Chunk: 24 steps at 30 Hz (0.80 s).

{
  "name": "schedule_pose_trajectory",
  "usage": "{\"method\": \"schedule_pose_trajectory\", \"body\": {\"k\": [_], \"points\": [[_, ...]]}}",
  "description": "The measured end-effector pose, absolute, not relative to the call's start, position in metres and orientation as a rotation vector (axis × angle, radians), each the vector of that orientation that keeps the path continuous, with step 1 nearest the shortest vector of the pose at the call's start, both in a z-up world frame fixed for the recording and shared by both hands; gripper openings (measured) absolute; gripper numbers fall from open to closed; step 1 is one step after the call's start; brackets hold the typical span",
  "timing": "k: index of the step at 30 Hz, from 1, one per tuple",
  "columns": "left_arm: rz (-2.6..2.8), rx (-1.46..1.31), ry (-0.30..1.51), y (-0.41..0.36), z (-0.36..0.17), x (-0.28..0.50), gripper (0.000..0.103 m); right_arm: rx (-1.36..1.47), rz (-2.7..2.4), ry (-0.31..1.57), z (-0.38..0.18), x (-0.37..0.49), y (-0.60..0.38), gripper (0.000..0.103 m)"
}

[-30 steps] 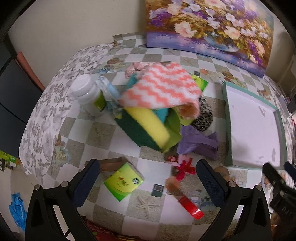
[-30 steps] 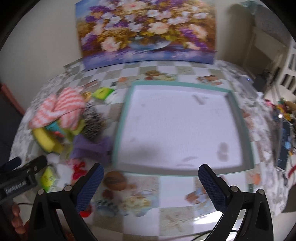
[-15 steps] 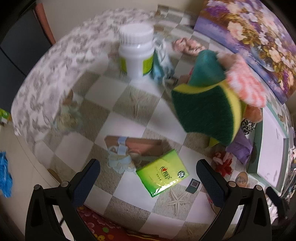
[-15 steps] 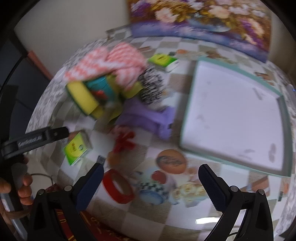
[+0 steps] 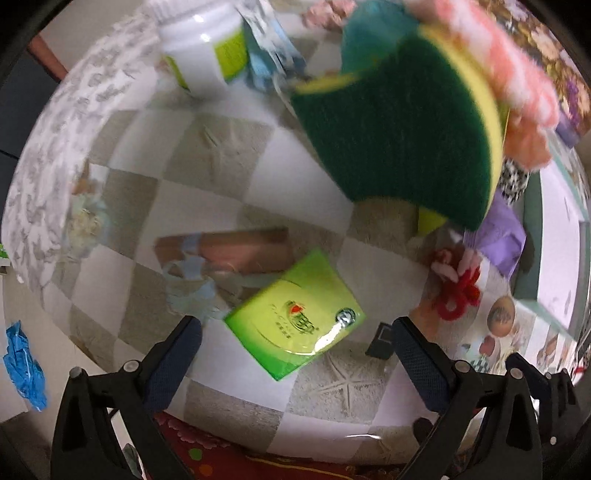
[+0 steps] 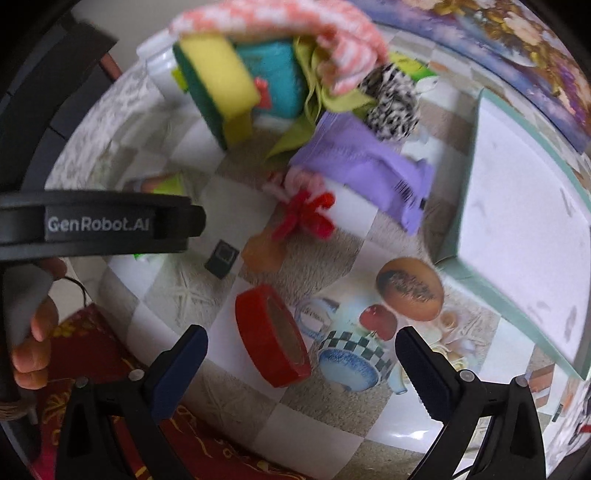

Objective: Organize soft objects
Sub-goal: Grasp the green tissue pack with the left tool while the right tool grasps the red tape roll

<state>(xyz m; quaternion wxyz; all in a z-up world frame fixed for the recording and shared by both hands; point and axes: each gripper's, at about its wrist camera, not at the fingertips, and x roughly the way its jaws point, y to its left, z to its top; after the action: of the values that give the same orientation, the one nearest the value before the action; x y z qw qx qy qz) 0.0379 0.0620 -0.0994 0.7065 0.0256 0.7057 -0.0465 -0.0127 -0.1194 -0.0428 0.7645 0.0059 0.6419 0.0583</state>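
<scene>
Where writing can be read, "GenRobot.AI" is seen in white on the black body of the left gripper (image 6: 99, 225), which crosses the left of the right wrist view w/ a person's fingers (image 6: 31, 354) wrapped below it. A green packet (image 5: 295, 317) w/ a small red-green logo lies flat at near centre in the left wrist view; its text is too blurred to read. A barcode is printed on the purple pouch (image 6: 365, 170).

The table (image 5: 207, 206) is covered by a glossy checked cloth, beige & white w/ starfish prints, plus teapot & fruit prints near the right gripper (image 6: 301, 354). A floral painting (image 6: 498, 37) is propped at the far right, and a teal-rimmed white tray (image 6: 517, 229) sits to the right.

The soft things are piled at the far side, left of the tray: a yellow sponge w/ a coarse green scrub face (image 6: 218, 85), a pink zigzag cloth (image 6: 332, 29), a teal block (image 6: 277, 74), a leopard-print scrunchie (image 6: 391, 99) & a red fuzzy bow (image 6: 303, 218) nearer. A red tape roll (image 6: 273, 336) lies between the right fingers. A white jar (image 5: 203, 40) stands far left.

Both grippers are held spread wide, w/ nothing pinched.
</scene>
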Motion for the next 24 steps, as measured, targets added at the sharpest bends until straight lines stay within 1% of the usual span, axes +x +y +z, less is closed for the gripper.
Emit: {"method": "schedule_pose_trajectory", "body": {"k": [1,2,3,4,6,7,8,9,10,11,12,13,15,19,21,24], "points": [[-0.105,0.059,1.583,0.06,-0.103,0.04,0.095,0.007,0.128,1.406,-0.047,-0.012,-0.116,0.097],[-0.106,0.063,1.602,0.058,-0.107,0.041,0.093,0.005,0.131,1.414,-0.05,-0.011,-0.113,0.091],[-0.109,0.063,1.611,0.06,-0.111,0.042,0.088,0.005,0.134,1.422,-0.053,-0.01,-0.111,0.086],[-0.112,0.061,1.624,0.058,-0.113,0.043,0.082,0.005,0.138,1.432,-0.057,-0.009,-0.108,0.085],[-0.109,0.073,1.625,0.055,-0.114,0.045,0.081,0.005,0.141,1.444,-0.061,-0.009,-0.104,0.076],[-0.111,0.073,1.62,0.054,-0.113,0.046,0.078,0.003,0.142,1.445,-0.063,-0.008,-0.101,0.075],[-0.11,0.076,1.617,0.052,-0.113,0.046,0.076,-0.002,0.141,1.438,-0.063,-0.007,-0.099,0.069],[-0.106,0.083,1.613,0.051,-0.112,0.047,0.072,0.003,0.148,1.432,-0.063,-0.007,-0.097,0.06],[-0.104,0.085,1.61,0.05,-0.111,0.047,0.067,0.01,0.155,1.427,-0.062,-0.007,-0.096,0.055],[-0.105,0.084,1.604,0.05,-0.109,0.048,0.064,0.019,0.159,1.423,-0.062,-0.006,-0.095,0.047],[-0.107,0.084,1.599,0.05,-0.107,0.049,0.057,0.025,0.158,1.425,-0.058,-0.005,-0.1,0.042],[-0.11,0.083,1.593,0.049,-0.105,0.049,0.051,0.033,0.154,1.425,-0.059,-0.004,-0.1,0.041],[-0.113,0.083,1.588,0.05,-0.102,0.04,0.049,0.048,0.152,1.425,-0.059,-0.002,-0.102,0.034],[-0.118,0.081,1.585,0.05,-0.092,0.034,0.045,0.082,0.151,1.424,-0.059,-0.001,-0.111,0.025],[-0.124,0.079,1.585,0.048,-0.09,0.033,0.043,0.09,0.153,1.425,-0.055,-0.001,-0.117,0.016],[-0.141,0.077,1.586,0.044,-0.087,0.032,0.041,0.083,0.137,1.419,-0.041,-0.008,-0.135,0.016]]}}
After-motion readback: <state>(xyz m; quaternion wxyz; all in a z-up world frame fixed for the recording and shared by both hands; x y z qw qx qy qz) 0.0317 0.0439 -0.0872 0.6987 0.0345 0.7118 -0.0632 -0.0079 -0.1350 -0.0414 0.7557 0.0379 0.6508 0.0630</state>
